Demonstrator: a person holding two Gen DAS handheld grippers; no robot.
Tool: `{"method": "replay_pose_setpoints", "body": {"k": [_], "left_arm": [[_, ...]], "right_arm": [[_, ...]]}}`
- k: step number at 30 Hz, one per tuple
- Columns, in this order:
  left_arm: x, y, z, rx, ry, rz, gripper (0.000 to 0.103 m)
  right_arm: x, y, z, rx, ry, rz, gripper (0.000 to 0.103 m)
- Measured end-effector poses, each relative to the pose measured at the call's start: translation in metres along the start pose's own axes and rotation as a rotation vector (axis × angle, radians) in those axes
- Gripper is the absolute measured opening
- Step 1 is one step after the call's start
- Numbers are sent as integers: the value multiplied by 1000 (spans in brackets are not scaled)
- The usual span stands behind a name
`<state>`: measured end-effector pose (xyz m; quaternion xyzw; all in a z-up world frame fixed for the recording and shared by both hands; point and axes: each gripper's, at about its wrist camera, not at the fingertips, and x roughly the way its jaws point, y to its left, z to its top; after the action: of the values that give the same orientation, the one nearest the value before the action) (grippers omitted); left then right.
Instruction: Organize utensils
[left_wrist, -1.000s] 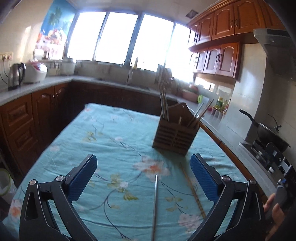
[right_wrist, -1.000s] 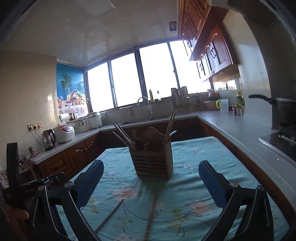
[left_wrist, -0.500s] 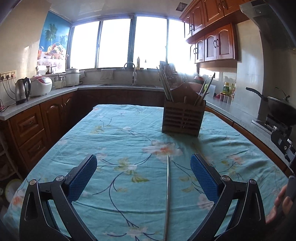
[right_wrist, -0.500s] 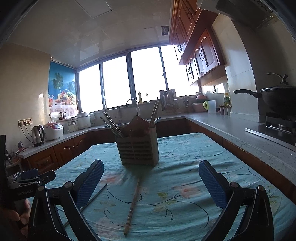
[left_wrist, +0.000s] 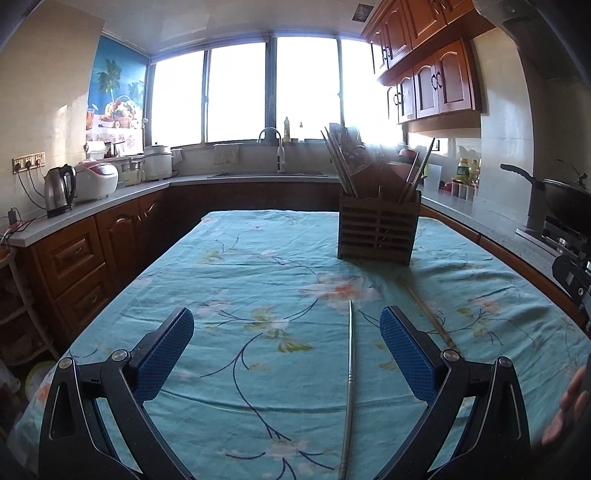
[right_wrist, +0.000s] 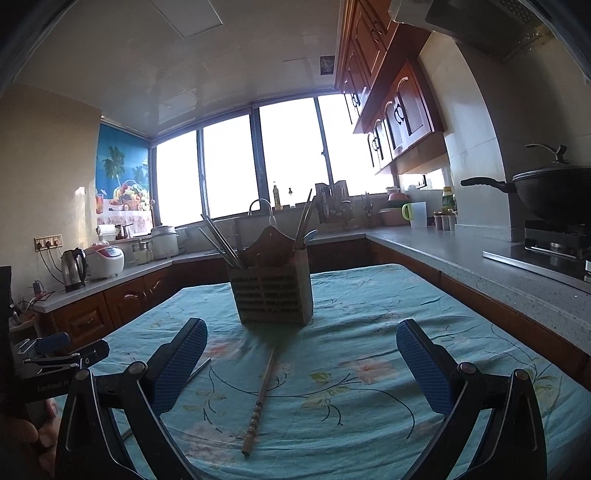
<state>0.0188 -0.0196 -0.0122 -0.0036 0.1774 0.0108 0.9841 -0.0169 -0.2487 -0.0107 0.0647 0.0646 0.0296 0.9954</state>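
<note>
Both grippers hover low over the table's flowered cloth (left_wrist: 258, 258) with jaws spread wide and nothing in them. The left gripper (left_wrist: 286, 350) frames a metal chopstick (left_wrist: 349, 369) lying flat; the right gripper (right_wrist: 301, 354) frames a wooden chopstick (right_wrist: 260, 398). Beyond both stands the wooden holder (left_wrist: 376, 232), already full of utensils.

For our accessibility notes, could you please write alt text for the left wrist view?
An open left tool hangs over a metal chopstick on the floral tablecloth, a wooden chopstick to its right. Behind stands a wooden utensil holder.
</note>
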Motion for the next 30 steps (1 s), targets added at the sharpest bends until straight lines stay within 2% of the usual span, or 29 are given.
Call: {"method": "replay_pose_setpoints", "body": {"k": [19, 30], "left_arm": [[0, 10, -1, -28, 1, 28, 103], [-5, 6, 1, -7, -31, 39, 103]], "right_arm": [[-4, 6, -1, -17, -14, -2, 103], [-3, 7, -2, -11, -15, -5, 103]]}}
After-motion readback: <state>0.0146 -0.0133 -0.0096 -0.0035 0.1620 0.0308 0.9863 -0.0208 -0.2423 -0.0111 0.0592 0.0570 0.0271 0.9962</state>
